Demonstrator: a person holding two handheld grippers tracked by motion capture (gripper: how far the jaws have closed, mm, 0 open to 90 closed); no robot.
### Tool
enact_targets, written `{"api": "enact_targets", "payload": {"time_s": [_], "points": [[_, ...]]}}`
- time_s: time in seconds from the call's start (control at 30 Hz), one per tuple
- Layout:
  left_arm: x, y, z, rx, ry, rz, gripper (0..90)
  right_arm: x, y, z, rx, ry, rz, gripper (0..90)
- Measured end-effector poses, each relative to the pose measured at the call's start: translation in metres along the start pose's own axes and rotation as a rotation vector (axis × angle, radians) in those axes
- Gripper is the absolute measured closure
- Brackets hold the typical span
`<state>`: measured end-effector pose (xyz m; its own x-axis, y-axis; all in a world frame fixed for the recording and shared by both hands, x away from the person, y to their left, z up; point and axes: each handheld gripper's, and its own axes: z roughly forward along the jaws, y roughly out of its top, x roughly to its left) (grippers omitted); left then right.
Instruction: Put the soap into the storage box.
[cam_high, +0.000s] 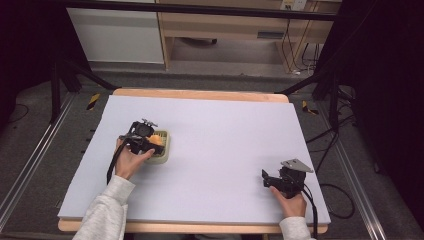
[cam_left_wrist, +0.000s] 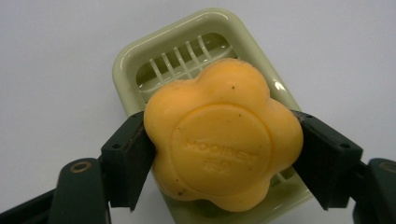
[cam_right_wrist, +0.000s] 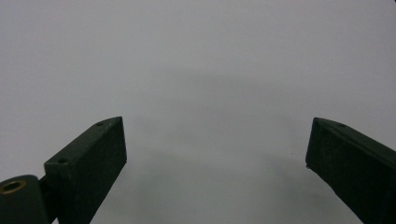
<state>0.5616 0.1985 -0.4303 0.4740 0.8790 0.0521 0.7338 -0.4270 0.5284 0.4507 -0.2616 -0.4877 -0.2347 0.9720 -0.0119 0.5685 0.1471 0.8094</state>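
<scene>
An orange flower-shaped soap (cam_left_wrist: 223, 140) is clamped between the two black jaws of my left gripper (cam_left_wrist: 223, 156), which is shut on it. Right under the soap lies a pale green slatted soap dish (cam_left_wrist: 187, 51); whether the soap touches it I cannot tell. From above, the left gripper (cam_high: 150, 141) sits over the soap dish (cam_high: 165, 150) on the left half of the table, with the soap (cam_high: 156, 139) showing as an orange patch. My right gripper (cam_high: 266, 177) rests near the table's front right, its jaws (cam_right_wrist: 217, 163) wide apart with only bare mat between them.
A light grey mat (cam_high: 220, 130) covers the wooden table (cam_high: 200, 94). Black frame legs and cables stand on the floor at both sides. A wooden desk (cam_high: 225, 25) stands behind the table.
</scene>
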Motion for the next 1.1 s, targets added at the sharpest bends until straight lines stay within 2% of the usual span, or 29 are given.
{"api": "enact_targets", "payload": {"time_s": [0.47,1.1], "points": [[-0.0035,0.0007,0.0048,0.001,0.004,0.002,26.0,0.0004,0.0001,-0.0001,0.001,0.001,0.003,5.5],[-0.007,0.0014,0.0081,-0.007,0.031,0.001,25.5,0.0004,0.0001,-0.0001,0.001,0.001,0.001,5.5]]}}
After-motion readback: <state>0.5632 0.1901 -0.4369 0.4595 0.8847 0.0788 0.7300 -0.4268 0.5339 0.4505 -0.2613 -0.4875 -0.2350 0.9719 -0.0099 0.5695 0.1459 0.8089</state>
